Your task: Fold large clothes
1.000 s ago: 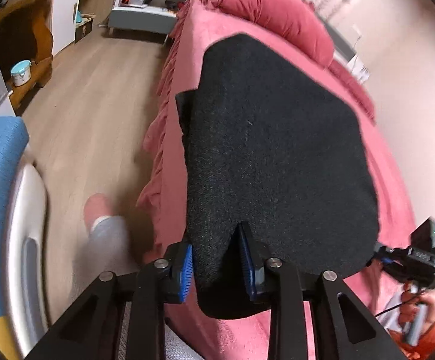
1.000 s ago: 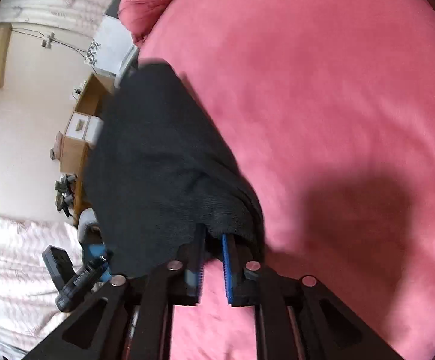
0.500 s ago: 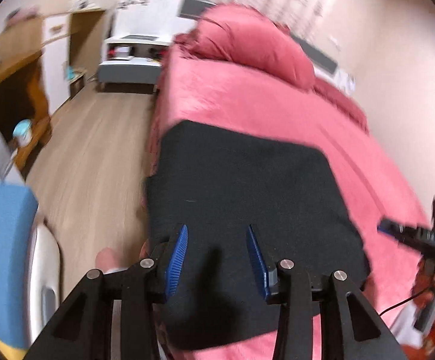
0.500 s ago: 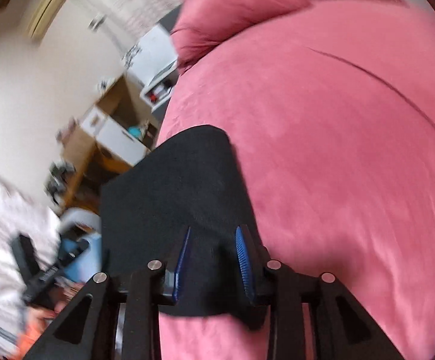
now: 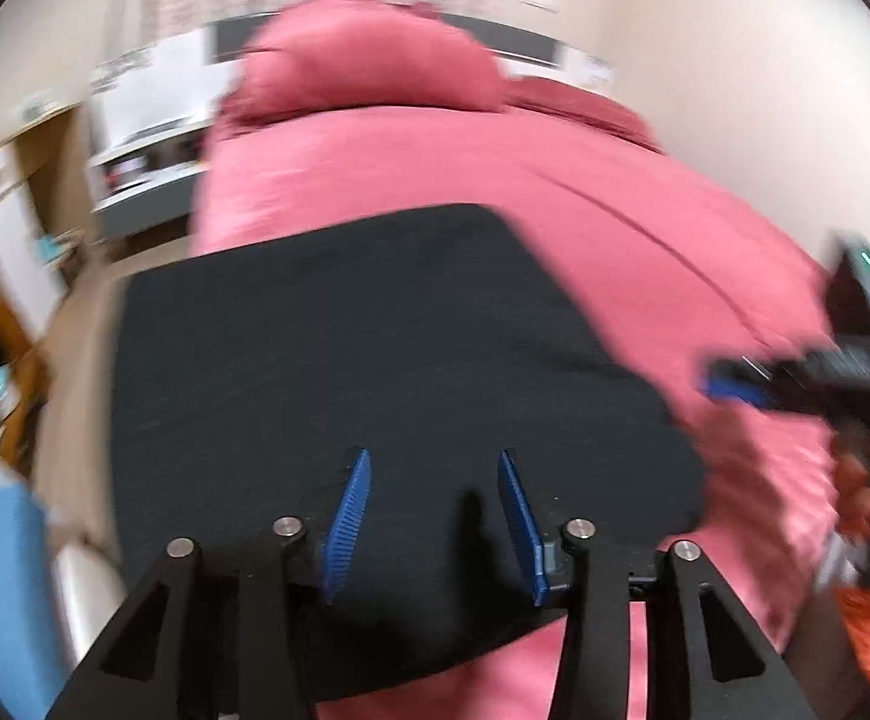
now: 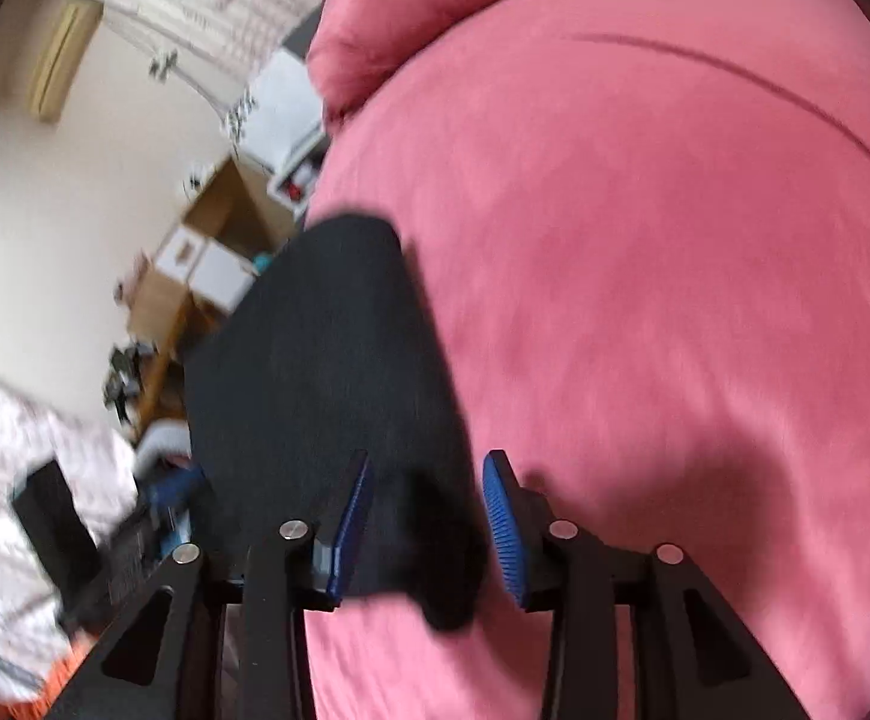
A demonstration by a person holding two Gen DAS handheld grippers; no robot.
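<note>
Bedroom setting, both views motion-blurred: a pink bedspread (image 5: 435, 168) covers the bed and serves as the working surface.

Item under task: a black garment (image 5: 375, 348), folded into a flat, roughly rectangular panel, lies on the bedspread at the near edge of the bed. In the left wrist view it fills the centre, with its near edge at 6 o'clock beneath the gripper. In the right wrist view the same garment (image 6: 327, 360) runs from centre toward 6 o'clock, its near corner hanging dark between the two fingers.

Left gripper (image 5: 432, 516): jaws spread wide, blue pads apart, nothing clamped; the garment is seen in the gap. Contact with the cloth cannot be confirmed.

Right gripper (image 6: 426, 516): jaws likewise spread, nothing pinched; the garment corner sits between the pads, nearer the left one. In the left wrist view this gripper (image 5: 735, 387) appears blurred at 3 o'clock, beside the garment's right edge.

Surroundings: a pink pillow (image 5: 369, 60) at 12 o'clock at the head of the bed; a white shelf unit (image 5: 147, 138) at 10 o'clock; wooden furniture (image 6: 207, 264) at 9 o'clock in the right wrist view.
</note>
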